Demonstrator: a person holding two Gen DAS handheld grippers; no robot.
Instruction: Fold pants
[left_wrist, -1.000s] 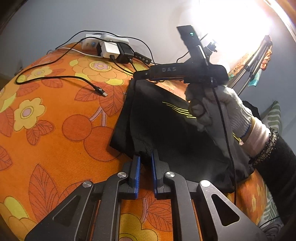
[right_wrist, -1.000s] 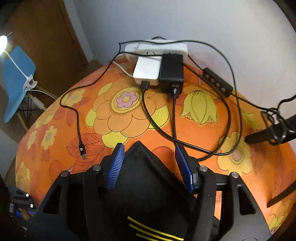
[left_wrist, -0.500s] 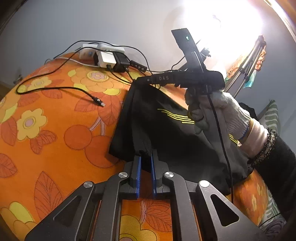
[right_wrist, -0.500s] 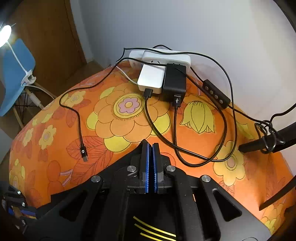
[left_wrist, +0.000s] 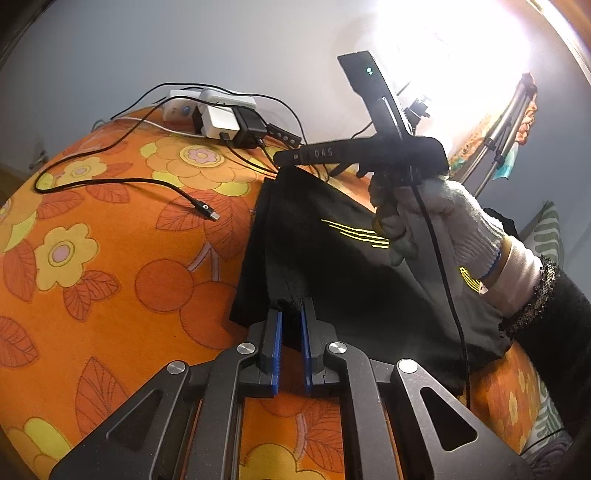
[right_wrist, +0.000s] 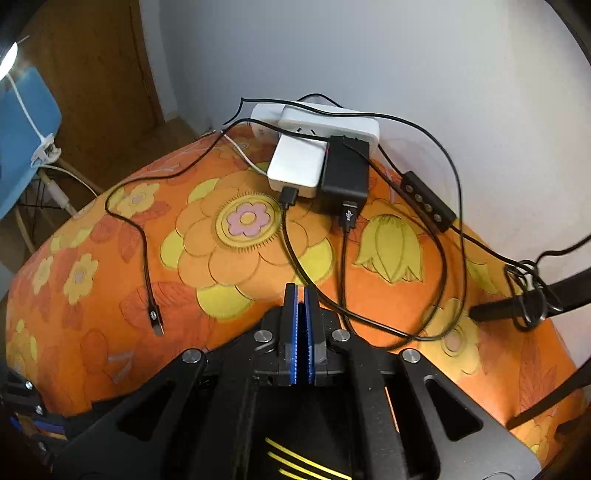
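Left wrist view shows the left hand-held gripper (left_wrist: 290, 325) closed down on a bunched edge of the black pants (left_wrist: 332, 266), its blue pads pinching the cloth at the near end of the garment. The pants lie spread over the orange flowered cover (left_wrist: 110, 240), out in the middle of it and away from the far edge where the power strip (right_wrist: 317, 125) and chargers sit against the wall. The right hand-held gripper (left_wrist: 295, 158), carried by a gloved hand (left_wrist: 436, 218), is at the far corner of the pants; in the right wrist view its jaws stand pressed together with black cloth just beneath them, so it probably has that corner nipped, though the pinch itself is hard to make out. Holding two ends of one side this way keeps the edge taut, which would let the fabric be carried over in one flat fold. A loose cable (left_wrist: 122, 182) lies just beside the pants and could snag.
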